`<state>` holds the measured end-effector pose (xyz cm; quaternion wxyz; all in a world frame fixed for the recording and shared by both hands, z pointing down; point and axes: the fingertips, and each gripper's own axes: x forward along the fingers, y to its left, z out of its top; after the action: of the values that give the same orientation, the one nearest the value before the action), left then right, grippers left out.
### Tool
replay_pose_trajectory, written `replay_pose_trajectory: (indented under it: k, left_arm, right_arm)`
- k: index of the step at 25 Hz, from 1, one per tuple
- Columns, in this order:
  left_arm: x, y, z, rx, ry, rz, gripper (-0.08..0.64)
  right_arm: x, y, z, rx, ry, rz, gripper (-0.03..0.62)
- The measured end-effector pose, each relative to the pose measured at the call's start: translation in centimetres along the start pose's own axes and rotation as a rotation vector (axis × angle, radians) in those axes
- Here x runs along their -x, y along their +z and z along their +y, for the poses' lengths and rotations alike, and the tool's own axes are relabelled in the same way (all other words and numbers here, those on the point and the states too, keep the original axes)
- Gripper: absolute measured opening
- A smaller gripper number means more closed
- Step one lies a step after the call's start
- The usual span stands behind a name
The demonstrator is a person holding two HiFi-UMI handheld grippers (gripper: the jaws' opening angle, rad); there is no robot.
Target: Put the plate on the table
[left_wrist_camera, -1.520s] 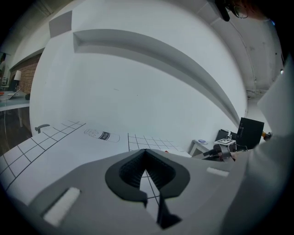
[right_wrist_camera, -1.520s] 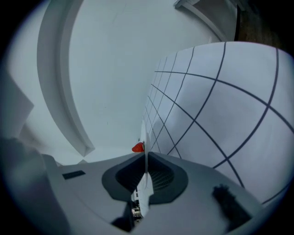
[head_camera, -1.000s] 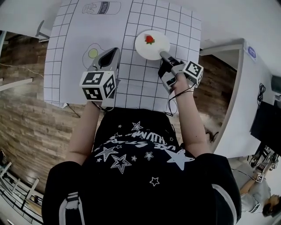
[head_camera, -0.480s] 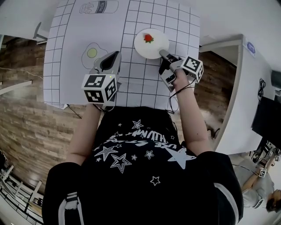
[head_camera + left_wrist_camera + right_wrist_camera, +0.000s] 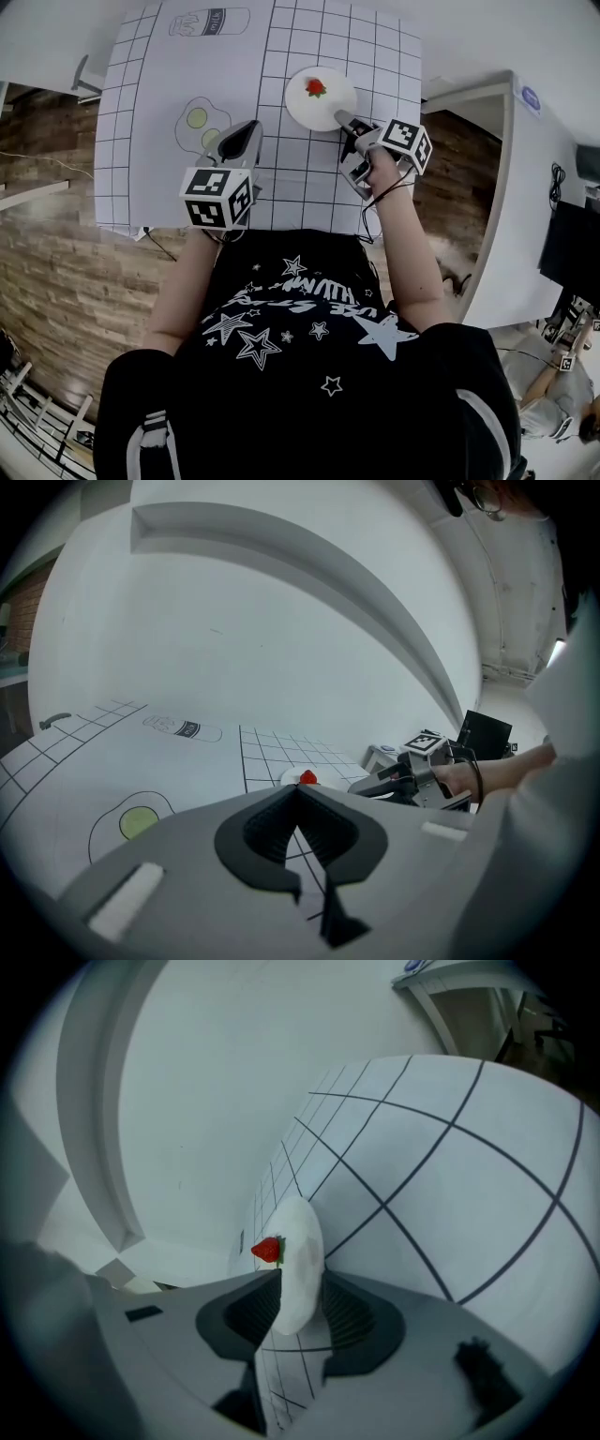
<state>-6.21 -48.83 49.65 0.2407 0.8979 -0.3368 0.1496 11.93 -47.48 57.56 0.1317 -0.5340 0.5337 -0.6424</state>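
Right claw (image 5: 341, 118) opening, plate (image 5: 313, 109) rim between jaws

Left gripper (image 5: 298, 791) fingers pressed together, empty; beyond tips, strawberry (image 5: 307, 778) on plate (image 5: 287, 778), grid desk (image 5: 272, 747), egg drawing (image 5: 138, 822) left.

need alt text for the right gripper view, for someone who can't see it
A white plate carrying a strawberry sits edge-on between the jaws of the right gripper, which are opening around its rim. The view is rolled sideways, so the white gridded table fills the right side and a pale wall the left.
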Motion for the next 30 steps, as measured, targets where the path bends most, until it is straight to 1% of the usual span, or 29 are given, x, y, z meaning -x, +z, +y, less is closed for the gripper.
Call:
replay_pose_trajectory:
  k: [3,6,9,11,13,15,17,18,19,21,26,28,30]
  left_arm:
    - [0.0,0.0,0.1,-0.001,-0.001,-0.003,0.009]
    - [0.1,0.1,0.3,-0.002,0.008,-0.008,0.009]
    - [0.3,0.4,0.2,-0.007,0.015,-0.019,0.009]
    - [0.4,0.6,-0.1,-0.010,0.021,-0.026,0.009]
    - [0.5,0.6,-0.5,-0.009,0.028,-0.034,0.009]
    - [0.8,0.5,-1.1,-0.006,0.035,-0.044,0.009]
    - [1.0,0.5,-2.1,-0.006,0.040,-0.056,0.009]
    - [1.1,0.5,-2.7,-0.008,0.042,-0.061,0.009]
    - [1.2,0.5,-3.3,-0.010,0.044,-0.066,0.009]
    - [1.5,0.5,-4.8,-0.014,0.048,-0.075,0.009]
    - [1.9,0.3,-9.4,-0.025,0.048,-0.092,0.009]
    - [1.9,0.1,-11.3,-0.014,0.044,-0.097,0.009]
    - [2.4,0.1,-12.7,0.000,0.052,-0.104,0.009]
  right_arm:
    - [0.2,-0.1,-0.3,0.017,-0.021,0.007,0.135]
    - [0.8,0.0,-0.2,0.013,-0.013,0.002,0.135]
    - [1.9,0.3,-0.3,0.011,0.005,-0.030,0.135]
    - [2.9,1.0,-0.3,-0.009,0.040,-0.074,0.135]
    - [4.3,2.0,-0.2,-0.039,0.102,-0.116,0.135]
    - [5.8,3.0,0.1,-0.044,0.159,-0.144,0.133]
    - [7.4,3.8,0.4,-0.023,0.198,-0.160,0.133]
    - [8.2,4.1,0.6,-0.006,0.210,-0.163,0.116]
    - [8.9,4.4,0.7,0.013,0.219,-0.165,0.067]
    - [10.4,4.6,0.9,0.044,0.238,-0.163,0.042]
    - [14.5,4.2,1.1,0.037,0.310,-0.155,0.026]
    - [16.3,4.0,0.9,0.051,0.317,-0.136,0.025]
    - [18.0,3.6,0.8,0.094,0.308,-0.111,0.025]
